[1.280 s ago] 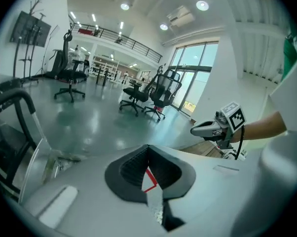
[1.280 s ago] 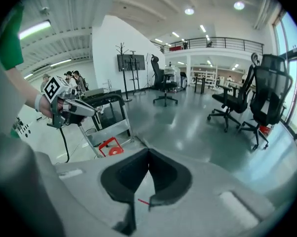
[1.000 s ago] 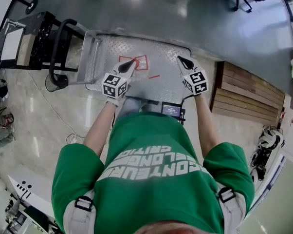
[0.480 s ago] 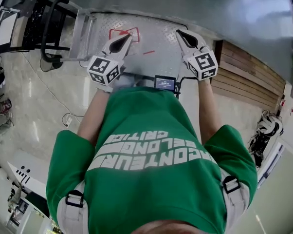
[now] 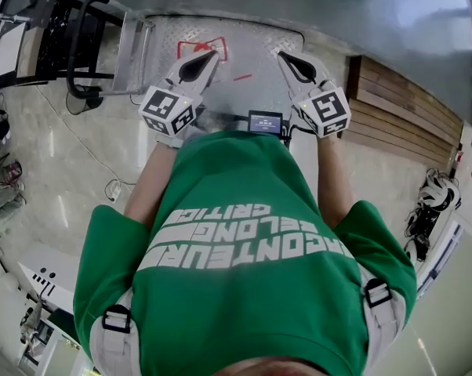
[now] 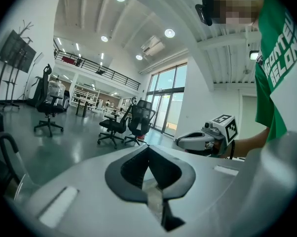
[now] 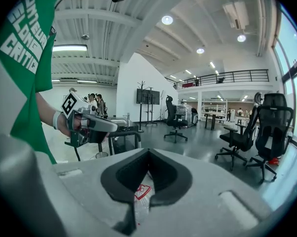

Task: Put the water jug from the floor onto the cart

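**Hovering shut above the jug**

Both closed and empty: left tongs [image 5: 211, 55] and right tongs [image 5: 283, 55]. Beneath their tips, the red-labelled water jug [image 7: 142, 190] sits on the cart [image 5: 259, 37] deck. The green shirt [image 5: 244, 249] reads "BELONG CRITIC". Office chairs [image 7: 242, 132] appear only in the gripper views.

The floor [image 5: 63, 171] is seen as pale glossy tile on the near side and grey beyond. A checker-plate metal platform [image 5: 255, 41] is set on it, marked with a red outline [image 5: 201, 49]. A black cart [image 5: 56, 45] is stood off its left edge, a wooden pallet [image 5: 401, 112] off its right. A cable [image 5: 103, 185] is laid across the tiles.
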Tool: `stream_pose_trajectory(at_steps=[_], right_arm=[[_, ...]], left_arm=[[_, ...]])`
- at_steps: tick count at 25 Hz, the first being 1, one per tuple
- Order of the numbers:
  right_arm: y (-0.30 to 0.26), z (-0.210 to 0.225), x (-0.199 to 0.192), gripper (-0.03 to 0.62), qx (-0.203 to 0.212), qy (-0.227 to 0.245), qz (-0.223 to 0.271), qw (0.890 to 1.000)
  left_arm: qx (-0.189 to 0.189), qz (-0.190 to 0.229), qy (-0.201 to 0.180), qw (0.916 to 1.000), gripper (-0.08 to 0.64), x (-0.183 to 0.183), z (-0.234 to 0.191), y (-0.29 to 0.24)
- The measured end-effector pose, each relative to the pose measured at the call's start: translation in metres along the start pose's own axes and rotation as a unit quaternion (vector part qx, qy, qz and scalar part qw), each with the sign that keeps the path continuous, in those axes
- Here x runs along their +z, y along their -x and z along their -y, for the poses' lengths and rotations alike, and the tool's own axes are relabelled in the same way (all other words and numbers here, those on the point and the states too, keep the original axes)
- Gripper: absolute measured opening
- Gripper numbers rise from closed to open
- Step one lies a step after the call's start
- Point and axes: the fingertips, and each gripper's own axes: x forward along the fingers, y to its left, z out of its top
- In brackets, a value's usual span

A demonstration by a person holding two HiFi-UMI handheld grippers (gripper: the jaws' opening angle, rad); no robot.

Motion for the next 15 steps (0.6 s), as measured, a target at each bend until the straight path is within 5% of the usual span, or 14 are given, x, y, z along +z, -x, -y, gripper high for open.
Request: stream_pose_trajectory(at_steps=[15], right_arm=[[-0.070,-0.065,0.032,-0.008,0.028,0.011,-0.005,1.000]], left_arm=[[0.009,0.021,0.012,0.9997,0.014,0.016,-0.062,0.059]])
